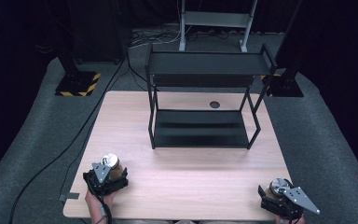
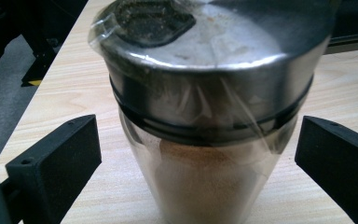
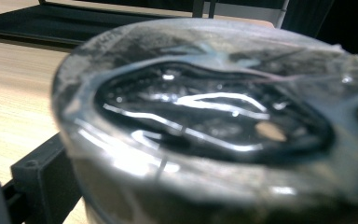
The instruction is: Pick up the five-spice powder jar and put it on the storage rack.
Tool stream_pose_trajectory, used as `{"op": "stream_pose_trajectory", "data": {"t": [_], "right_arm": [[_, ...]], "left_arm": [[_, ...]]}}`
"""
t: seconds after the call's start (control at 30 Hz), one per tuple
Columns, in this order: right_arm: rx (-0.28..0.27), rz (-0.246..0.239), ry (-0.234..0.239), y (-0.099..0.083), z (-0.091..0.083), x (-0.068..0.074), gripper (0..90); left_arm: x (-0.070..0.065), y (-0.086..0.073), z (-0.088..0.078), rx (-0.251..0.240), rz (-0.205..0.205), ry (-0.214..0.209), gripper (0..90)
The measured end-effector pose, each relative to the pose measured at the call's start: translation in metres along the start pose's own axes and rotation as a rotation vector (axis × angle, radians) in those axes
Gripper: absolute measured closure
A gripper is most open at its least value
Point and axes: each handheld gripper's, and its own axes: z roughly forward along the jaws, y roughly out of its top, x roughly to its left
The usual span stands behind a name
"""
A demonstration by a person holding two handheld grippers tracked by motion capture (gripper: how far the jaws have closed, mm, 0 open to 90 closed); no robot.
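Judging from how things lie, the work is at its very start. Two jars stand upright on the table (image 1: 186,182), near its front edge and well apart: the left jar (image 1: 112,164) by the left corner, the right jar (image 1: 277,187) by the right corner. Each has a steel lid under clear film; brown powder is seen in the left one in the left gripper view (image 2: 205,140).

The left gripper (image 1: 116,175) is set around the left jar with its jaws wide; in its own view a gap is seen between each jaw and the glass, so nothing is gripped yet. The right gripper (image 1: 272,196) is brought up to the right jar in the same way. In its own view the lid (image 3: 214,121) is blurred and very close, and one jaw is seen standing off to the left; the jaws are probably wide and not pressing, though contact on the far side cannot be ruled out.

The black rack (image 1: 205,100) at the back of the table is bare on both shelves. Closing on the jars, lifting them and, presumably, setting them on the rack are all left to be done.
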Motion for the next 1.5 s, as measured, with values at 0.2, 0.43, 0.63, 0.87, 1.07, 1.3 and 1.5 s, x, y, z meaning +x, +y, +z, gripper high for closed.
{"op": "stream_pose_trajectory", "data": {"t": [0.2, 0.43, 0.63, 0.87, 1.07, 1.3, 1.5], "right_arm": [[0.003, -0.001, 0.0, 0.0005, 0.0003, 0.0001, 0.0], [0.003, -0.001, 0.0, 0.0005, 0.0003, 0.0, 0.0], [0.003, 0.0, 0.0, 0.0006, 0.0004, 0.0, 0.0], [0.004, -0.002, 0.0, 0.0007, 0.0005, 0.0, 0.0], [0.005, -0.002, 0.001, 0.0009, 0.0006, 0.0, 0.0], [0.007, -0.005, 0.0, 0.0012, 0.0007, 0.0004, 0.0], [0.008, -0.005, 0.0, 0.0014, 0.0008, 0.0003, 0.0]], "left_arm": [[0.0001, -0.0025, -0.0008, -0.012, 0.01, -0.005, 12.6], [-0.001, -0.0041, -0.0005, -0.015, 0.005, 0.0, 25.5], [-0.0012, -0.0056, -0.0008, -0.02, 0.001, -0.004, 28.5], [0.0027, -0.0079, -0.0017, -0.032, -0.029, -0.02, 29.8], [0.0009, -0.0073, -0.0022, -0.036, -0.028, -0.019, 30.8], [0.0022, -0.0101, -0.003, -0.044, -0.052, -0.025, 31.0], [0.0022, -0.0091, -0.0033, -0.042, -0.054, -0.038, 31.0]]}}
